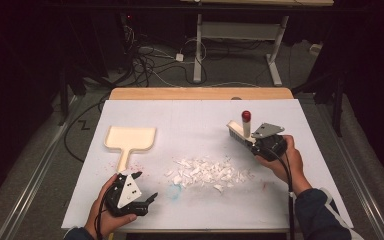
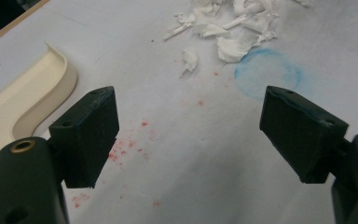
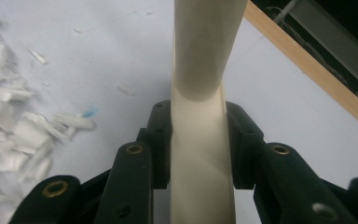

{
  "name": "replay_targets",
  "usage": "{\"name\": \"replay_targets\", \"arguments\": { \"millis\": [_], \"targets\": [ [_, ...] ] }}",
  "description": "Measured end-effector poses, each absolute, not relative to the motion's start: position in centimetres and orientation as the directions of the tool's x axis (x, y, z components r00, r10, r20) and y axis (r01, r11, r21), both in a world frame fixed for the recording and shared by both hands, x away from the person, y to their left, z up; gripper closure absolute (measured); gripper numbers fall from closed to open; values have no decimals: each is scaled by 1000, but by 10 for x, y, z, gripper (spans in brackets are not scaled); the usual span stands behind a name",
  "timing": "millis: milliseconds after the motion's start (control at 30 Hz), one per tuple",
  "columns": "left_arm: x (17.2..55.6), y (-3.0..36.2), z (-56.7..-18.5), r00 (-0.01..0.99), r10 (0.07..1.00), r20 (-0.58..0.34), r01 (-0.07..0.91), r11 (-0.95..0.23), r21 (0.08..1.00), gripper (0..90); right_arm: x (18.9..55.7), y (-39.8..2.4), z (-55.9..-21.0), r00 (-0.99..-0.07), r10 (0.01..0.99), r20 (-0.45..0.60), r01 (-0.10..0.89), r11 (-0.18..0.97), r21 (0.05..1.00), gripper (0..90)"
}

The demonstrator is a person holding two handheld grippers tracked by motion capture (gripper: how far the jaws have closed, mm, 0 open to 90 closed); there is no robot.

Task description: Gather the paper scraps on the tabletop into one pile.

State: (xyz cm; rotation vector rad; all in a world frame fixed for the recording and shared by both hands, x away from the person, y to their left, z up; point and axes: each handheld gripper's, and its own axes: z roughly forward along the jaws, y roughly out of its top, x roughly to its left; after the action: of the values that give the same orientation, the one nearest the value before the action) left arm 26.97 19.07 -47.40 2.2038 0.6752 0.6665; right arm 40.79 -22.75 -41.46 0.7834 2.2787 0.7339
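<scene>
- The pile of white paper scraps (image 1: 207, 173) lies near the middle of the white worktop (image 1: 190, 120), between the two hands.
- The right gripper (image 1: 260, 142) is clenched on the cream handle of a small brush (image 1: 242, 128), whose red-tipped handle end stands upright and whose bristle head sits at the worktop beyond the scraps.
- The cream dustpan (image 1: 130, 140) lies flat, well left of the pile, its handle pointing at the left gripper (image 1: 141, 187).
- That left gripper is released, jaws wide apart, hovering just beside the dustpan handle.
- Risk, as a judgement: sweeping before the pan is held could scatter scraps or push the loose pan away.
</scene>
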Motion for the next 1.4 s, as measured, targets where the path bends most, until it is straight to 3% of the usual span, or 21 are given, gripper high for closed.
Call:
{"name": "replay_targets", "arguments": {
  "millis": [67, 200, 533, 700, 900, 1100, 1400],
  "targets": [
    [270, 190, -474, 729, 637, 252, 263, -600, 756, 187, 405, -214, -417, -649, 640, -411, 315, 718, 621, 685],
    [270, 190, -474, 733, 631, 255, 262, -606, 751, 188, 395, -195, -422, -711, 572, -408, 285, 765, 577, 682],
    [269, 191, -474, 735, 629, 253, 260, -606, 752, 188, 362, -173, -413, -818, 462, -343, 201, 788, 582, 683],
    [268, 191, -474, 734, 628, 258, 257, -608, 751, 188, 351, -175, -399, -812, 492, -313, 204, 743, 638, 685],
    [268, 192, -474, 735, 625, 263, 255, -614, 747, 188, 346, -202, -382, -744, 593, -307, 254, 677, 690, 684],
    [268, 192, -473, 733, 627, 265, 254, -613, 748, 188, 341, -238, -379, -701, 644, -306, 325, 670, 667, 685],
    [268, 190, -473, 733, 625, 268, 255, -618, 744, 188, 311, -292, -376, -732, 632, -254, 385, 692, 611, 685]
  ]
}}
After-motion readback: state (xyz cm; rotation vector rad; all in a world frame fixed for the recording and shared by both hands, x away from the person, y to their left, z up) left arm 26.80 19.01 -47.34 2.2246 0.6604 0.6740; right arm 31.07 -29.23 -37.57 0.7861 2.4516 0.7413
